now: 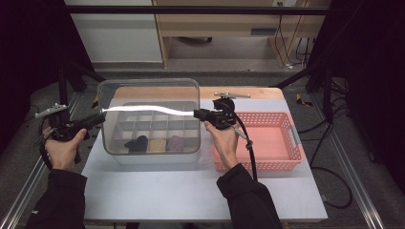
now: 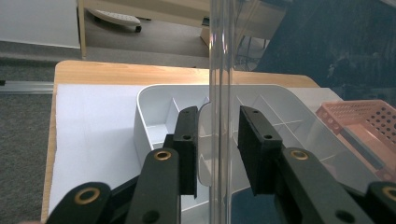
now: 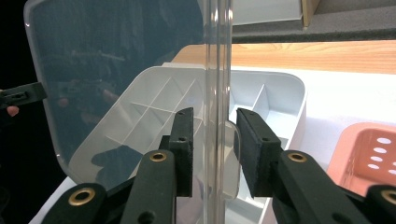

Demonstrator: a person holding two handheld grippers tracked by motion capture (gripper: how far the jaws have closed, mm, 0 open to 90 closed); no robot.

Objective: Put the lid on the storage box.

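A clear plastic lid (image 1: 148, 93) stands raised on edge over a white divided box (image 1: 157, 159). My left gripper (image 1: 101, 117) is shut on the lid's left rim and my right gripper (image 1: 197, 113) on its right rim. In the left gripper view the jaws of the left gripper (image 2: 218, 113) close narrowly around the lid's edge (image 2: 219, 46), with the box (image 2: 154, 107) behind. The right gripper (image 3: 214, 114) clamps the lid's rim (image 3: 218, 46) the same way above the box (image 3: 280, 93). A dark, a tan and a purple item sit in the box's front compartments (image 1: 157, 144).
A pink perforated basket (image 1: 286, 143) stands right of the box, behind the right hand. A white mat covers the wooden table (image 1: 248, 92). Metal frame rails run along both table sides. Cables trail from the right gripper across the basket's left edge.
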